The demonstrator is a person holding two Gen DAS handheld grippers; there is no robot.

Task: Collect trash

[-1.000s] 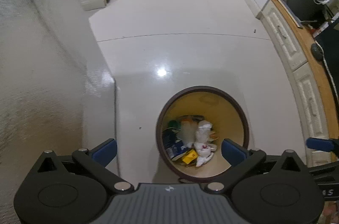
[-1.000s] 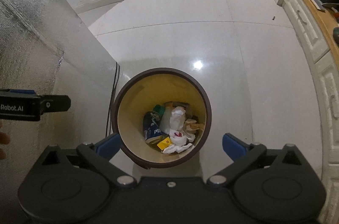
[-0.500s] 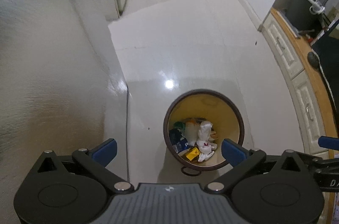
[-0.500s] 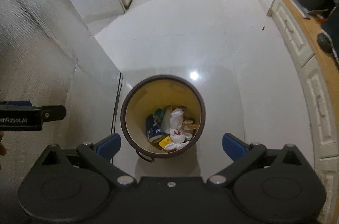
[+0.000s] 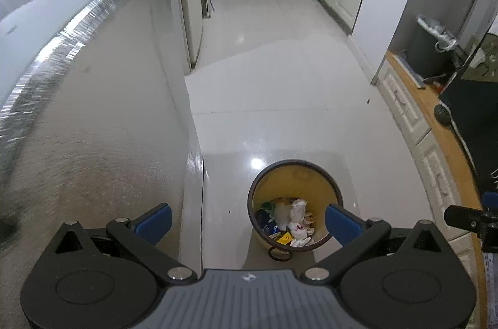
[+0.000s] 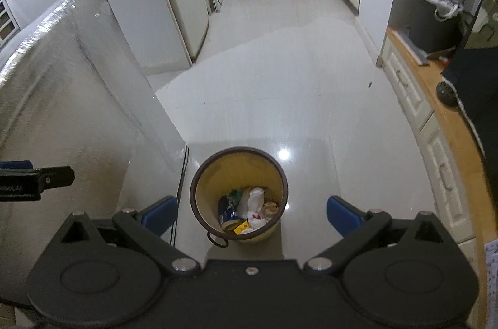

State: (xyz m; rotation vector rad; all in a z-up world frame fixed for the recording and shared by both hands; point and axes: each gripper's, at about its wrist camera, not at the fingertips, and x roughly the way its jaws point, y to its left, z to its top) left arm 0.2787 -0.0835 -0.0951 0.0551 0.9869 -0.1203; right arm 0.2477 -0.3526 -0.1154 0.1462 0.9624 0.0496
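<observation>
Round yellow plastic bin with dark brown rim (image 6: 238, 193) on the glossy white tile floor (image 6: 280, 86), beside a silvery foil-faced panel (image 6: 71, 99); crumpled white paper and wrappers (image 6: 253, 204) low inside. Left gripper (image 5: 247, 218) and right gripper (image 6: 252, 214) both high above, fingers wide, empty. Risks: bin tipping from an off-centre rim grab; loose scraps spilling

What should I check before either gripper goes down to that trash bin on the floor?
1. Left gripper open and empty: ok.
2. Right gripper open and empty: ok.
3. Trash bin upright on the floor: ok.
4. Trash sits low inside, well below the rim: ok.
5. Ring handle on the bin's near side visible and free: ok.
6. Loose trash left on the floor: cannot tell, only small specks show.
</observation>
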